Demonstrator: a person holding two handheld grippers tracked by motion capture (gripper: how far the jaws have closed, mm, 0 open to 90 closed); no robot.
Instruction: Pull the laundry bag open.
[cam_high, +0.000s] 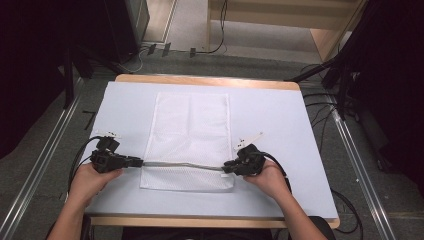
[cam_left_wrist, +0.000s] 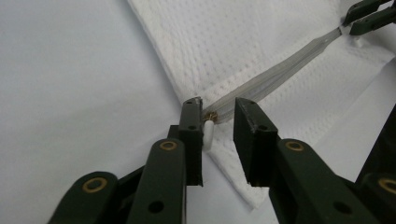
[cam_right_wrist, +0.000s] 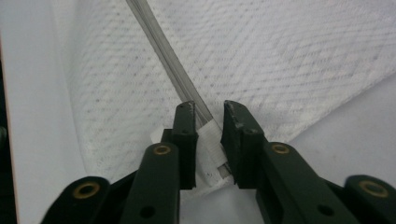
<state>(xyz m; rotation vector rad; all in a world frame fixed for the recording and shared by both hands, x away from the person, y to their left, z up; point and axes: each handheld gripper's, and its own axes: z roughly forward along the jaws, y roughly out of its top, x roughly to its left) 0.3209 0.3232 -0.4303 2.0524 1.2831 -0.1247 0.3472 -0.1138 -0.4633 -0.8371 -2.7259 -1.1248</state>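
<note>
Both tongs part-open: left tongs (cam_left_wrist: 218, 122) straddle zipper pull (cam_left_wrist: 208, 133), right tongs (cam_right_wrist: 208, 127) straddle zipper tape end (cam_right_wrist: 211, 144). Pads seemingly not pressing. Mesh bag (cam_high: 190, 135) flat on surface (cam_high: 285, 125).

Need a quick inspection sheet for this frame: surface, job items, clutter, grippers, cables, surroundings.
Surface: table under a pale cover, wooden edge showing at far and near sides.
Job's things: white mesh bag lies flat at centre; its zipper runs across near the front edge; zipper pull sits at the left end.
Clutter: nothing seen.
Grippers: left gripper open, straddling the pull; right gripper open around the bag's end tab.
Cables: one cable loops from each gripper off the table.
Surroundings: grey floor, floor rails, dark stands, wooden furniture behind.
</note>
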